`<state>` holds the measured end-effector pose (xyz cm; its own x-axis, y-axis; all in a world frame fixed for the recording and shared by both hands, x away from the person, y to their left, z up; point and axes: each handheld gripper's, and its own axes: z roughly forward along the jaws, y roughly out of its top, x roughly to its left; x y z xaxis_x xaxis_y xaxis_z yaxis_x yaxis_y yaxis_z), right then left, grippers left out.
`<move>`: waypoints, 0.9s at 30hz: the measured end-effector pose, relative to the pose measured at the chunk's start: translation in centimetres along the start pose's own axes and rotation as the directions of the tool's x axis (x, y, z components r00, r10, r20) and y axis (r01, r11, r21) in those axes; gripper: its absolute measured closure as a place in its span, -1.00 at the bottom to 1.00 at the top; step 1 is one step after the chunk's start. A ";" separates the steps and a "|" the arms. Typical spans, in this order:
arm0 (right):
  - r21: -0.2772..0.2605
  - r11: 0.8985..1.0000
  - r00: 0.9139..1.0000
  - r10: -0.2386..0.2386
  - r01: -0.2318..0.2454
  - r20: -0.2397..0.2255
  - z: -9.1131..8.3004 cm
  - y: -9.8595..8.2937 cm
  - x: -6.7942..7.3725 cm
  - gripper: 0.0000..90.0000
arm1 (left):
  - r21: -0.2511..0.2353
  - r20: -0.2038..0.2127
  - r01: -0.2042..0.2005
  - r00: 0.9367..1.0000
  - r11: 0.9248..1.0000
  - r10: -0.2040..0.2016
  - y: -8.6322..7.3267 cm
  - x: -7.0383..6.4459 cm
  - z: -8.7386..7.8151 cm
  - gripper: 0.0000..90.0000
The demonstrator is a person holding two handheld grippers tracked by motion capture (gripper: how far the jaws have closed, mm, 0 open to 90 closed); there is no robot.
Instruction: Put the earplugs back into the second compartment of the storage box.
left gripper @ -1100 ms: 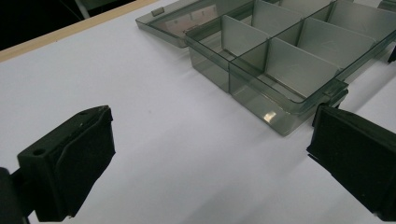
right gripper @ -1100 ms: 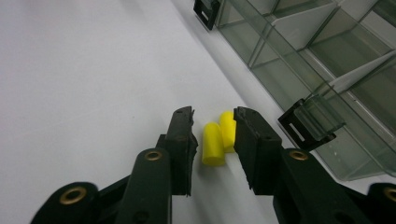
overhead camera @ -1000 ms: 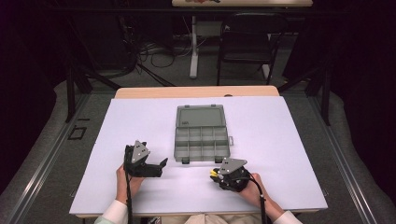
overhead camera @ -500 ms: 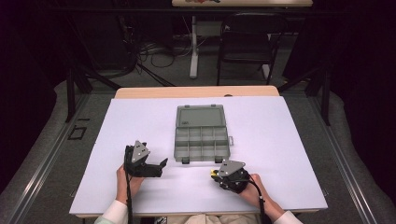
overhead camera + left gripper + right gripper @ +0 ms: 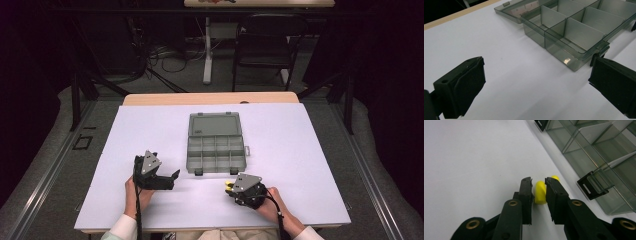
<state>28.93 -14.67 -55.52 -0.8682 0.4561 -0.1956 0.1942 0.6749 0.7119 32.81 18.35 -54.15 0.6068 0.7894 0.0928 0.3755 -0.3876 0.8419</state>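
A person is sitting at a white-covered table (image 5: 300,150), holding a two-jaw gripper in each hand. In the middle of the table a smoky grey clear plastic organiser box (image 5: 216,147) is lying open, its lid folded flat away from the person and its divided compartments facing up; those that can be seen look bare.

The right gripper (image 5: 234,187) is resting low near the table's near edge, just in front of the box's near right corner. In the right gripper view its jaws are standing narrowly apart around a small yellow cylinder-shaped piece (image 5: 540,192) lying on the table — the jaws are sitting close on either side of it, but whether they are actually pressing it cannot be told. A second bit of yellow (image 5: 555,178) is peeping out beyond the right-hand jaw. A black latch (image 5: 590,187) on the box's front edge is sitting just beside the jaws.

The left gripper (image 5: 172,177) is hovering left of the box, near its front left corner. Its jaws are spread wide — nothing is between them but bare table.
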 end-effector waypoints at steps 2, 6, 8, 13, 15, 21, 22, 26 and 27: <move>0.006 1.000 1.000 -0.001 0.001 0.003 0.1 0.0 0.0 0.66 | 0.000 0.000 0.001 1.000 1.000 -0.001 0.0 0.0 0.0 -1.00; 0.017 1.000 1.000 0.018 -0.018 0.017 0.3 -0.3 -0.3 0.74 | 0.004 0.003 0.006 1.000 1.000 -0.006 -0.1 0.1 0.1 -1.00; 0.024 1.000 1.000 0.009 -0.009 0.024 0.4 -0.3 -0.4 0.74 | 0.006 0.006 -0.001 1.000 1.000 0.001 -0.1 0.1 0.1 -1.00; 0.028 1.000 0.999 0.014 -0.015 0.037 0.4 -0.3 -0.1 0.79 | 0.004 0.004 -0.003 1.000 1.000 0.003 0.0 0.0 0.1 -1.00; 0.021 1.000 0.999 0.007 -0.008 0.042 0.4 -0.3 -0.1 0.82 | 0.003 0.004 -0.003 1.000 1.000 0.003 0.0 0.0 0.1 -1.00; -0.008 1.000 0.999 0.008 -0.007 0.039 -0.1 -0.1 -0.1 0.84 | 0.002 0.005 0.000 1.000 1.000 0.000 0.0 0.1 0.1 -1.00; -0.012 1.000 0.999 0.011 -0.011 0.037 -0.2 0.0 -0.1 0.84 | -0.001 0.001 -0.002 1.000 1.000 0.002 0.0 0.1 0.0 -1.00; -0.032 0.999 0.999 0.029 -0.028 0.039 -0.7 0.1 -0.3 0.84 | -0.003 0.002 -0.005 1.000 1.000 0.005 0.0 0.0 0.0 -1.00; -0.033 0.999 0.999 0.032 -0.030 0.038 -0.8 0.1 -0.4 0.84 | -0.003 0.002 -0.005 1.000 1.000 0.005 0.0 0.1 0.0 -1.00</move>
<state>28.91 -15.22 -54.87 -0.8437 0.4989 -0.1984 0.2054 0.6413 0.7393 32.86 18.38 -54.14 0.6096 0.7869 0.0959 0.3703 -0.3896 0.8433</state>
